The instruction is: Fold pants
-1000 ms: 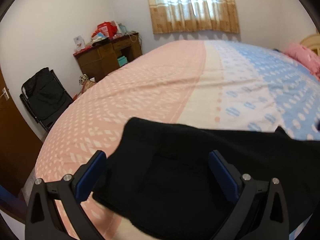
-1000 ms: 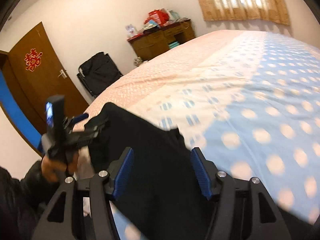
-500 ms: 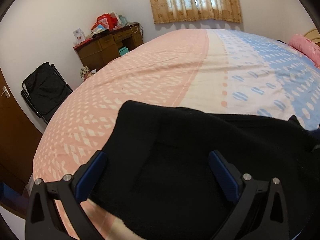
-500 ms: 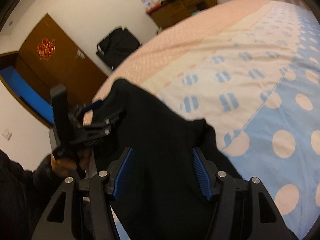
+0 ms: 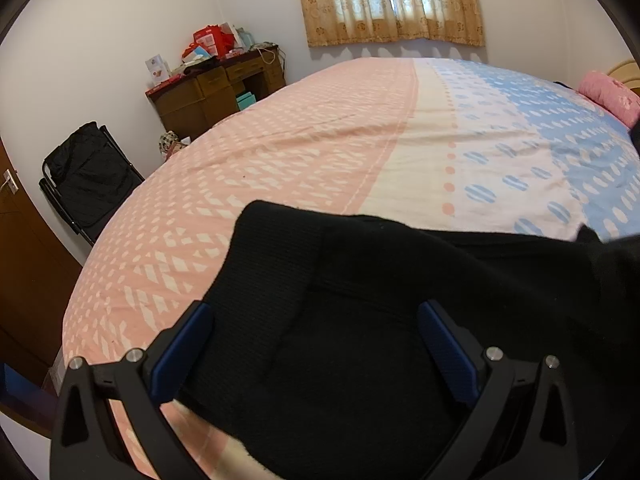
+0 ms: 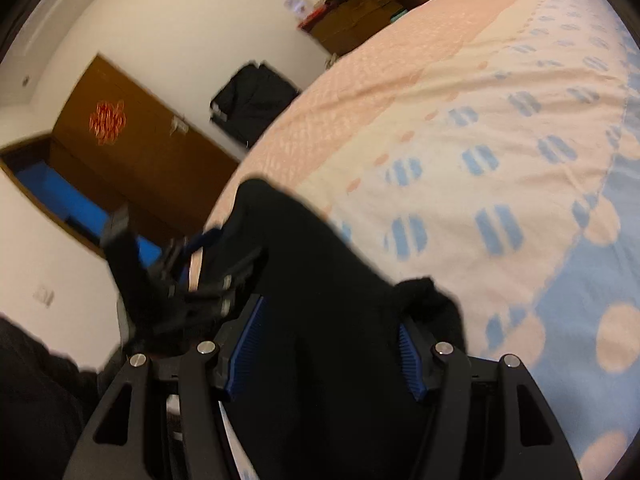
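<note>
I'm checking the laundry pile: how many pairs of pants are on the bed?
1. The black pants lie at the bed's near edge, between the fingers of both grippers. More could lie outside these views.

Black pants (image 5: pixel 380 320) run off the lower and right edges of the left wrist view, covering the bedspread (image 5: pixel 320 140) beneath. Right wrist view is motion-blurred: the left gripper (image 6: pixel 208 264) at centre left is smeared, its jaw state unreadable. Items atop the desk (image 6: pixel 360 12) at upper centre are indistinct.
</note>
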The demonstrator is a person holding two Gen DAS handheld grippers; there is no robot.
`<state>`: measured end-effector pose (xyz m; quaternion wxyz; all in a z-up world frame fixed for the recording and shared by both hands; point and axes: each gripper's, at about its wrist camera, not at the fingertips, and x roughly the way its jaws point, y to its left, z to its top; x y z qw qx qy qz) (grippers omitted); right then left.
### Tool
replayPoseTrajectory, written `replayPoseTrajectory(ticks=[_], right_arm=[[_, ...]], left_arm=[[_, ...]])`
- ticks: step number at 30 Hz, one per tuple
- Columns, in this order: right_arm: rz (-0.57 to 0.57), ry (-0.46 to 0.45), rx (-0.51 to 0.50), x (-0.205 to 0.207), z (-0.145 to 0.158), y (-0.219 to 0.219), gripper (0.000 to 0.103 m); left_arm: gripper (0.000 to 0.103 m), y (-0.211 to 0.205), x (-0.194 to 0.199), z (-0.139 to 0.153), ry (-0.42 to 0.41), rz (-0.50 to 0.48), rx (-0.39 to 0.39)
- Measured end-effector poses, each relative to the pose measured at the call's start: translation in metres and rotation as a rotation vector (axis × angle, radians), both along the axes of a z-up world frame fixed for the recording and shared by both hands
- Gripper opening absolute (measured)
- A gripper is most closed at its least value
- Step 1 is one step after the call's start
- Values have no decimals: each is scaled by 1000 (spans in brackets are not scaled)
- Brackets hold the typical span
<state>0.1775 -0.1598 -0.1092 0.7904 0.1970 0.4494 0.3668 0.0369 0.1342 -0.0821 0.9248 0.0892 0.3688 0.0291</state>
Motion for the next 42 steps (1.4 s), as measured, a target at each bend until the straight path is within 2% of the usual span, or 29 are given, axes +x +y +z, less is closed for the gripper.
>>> replayPoseTrajectory(ticks=[4,6,9,11,12,13,14,15,16,18,20,22,25,27,28,32,34,36,38,39,40,42], right_arm=[[-53,26,57,21,-9,-7,61],[-54,42,88,25,-12,-15,55],[-43,93,93,34,-17,-30,34],[-32,129,64,42,-19,-45,12],[-44,144,38,43,-17,-58,10],[-104,119,-44,40,-11,-67,12],[-190,66,-170,34,-1,-78,15],[-262,10,-254,25,12,-89,15],[-332,-24,-294,12,24,-100,15],[-393,-92,-303,-23,45,-106,15],[-366,-130,-319,-57,57,-94,15],[-343,-139,-341,-86,55,-79,15],[-335,-85,-300,-107,30,-64,15],[-373,-54,-340,-112,11,-63,15],[-389,-54,-327,-112,6,-67,14],[-523,-62,-263,-115,20,-91,14],[-600,-119,-161,-135,41,-117,15],[-706,-173,-68,-167,62,-153,21],[-840,-219,-19,-211,75,-196,48],[-914,-238,-17,-230,80,-214,55],[-986,-249,-27,-252,82,-232,60],[-1147,-235,-80,-302,81,-270,60]], left_arm=[[103,0,1,-1,2,-8,-4],[103,-1,3,-1,2,-10,-1],[103,-3,4,-1,2,-10,11],[103,-3,5,-1,2,-11,10],[103,-3,5,-1,2,-10,11],[103,-3,4,-1,1,-11,11],[103,-3,4,0,-1,-11,10],[103,-3,4,0,-1,-10,12],[103,-4,5,0,-1,-10,14],[103,-6,5,0,-4,-9,15],[103,-5,5,0,-5,-8,15],[103,-5,4,0,-7,-7,12],[103,-5,4,-1,-11,-5,14],[103,-5,3,-1,-11,-5,12],[103,-5,3,-1,-11,-5,13],[103,-4,3,-1,-14,-3,14],[103,-4,2,-1,-15,0,13],[103,-3,2,-1,-15,1,14],[103,-3,2,-1,-16,1,13],[103,-3,2,0,-17,0,12],[103,-3,2,0,-17,0,11],[103,-3,2,0,-17,1,12]])
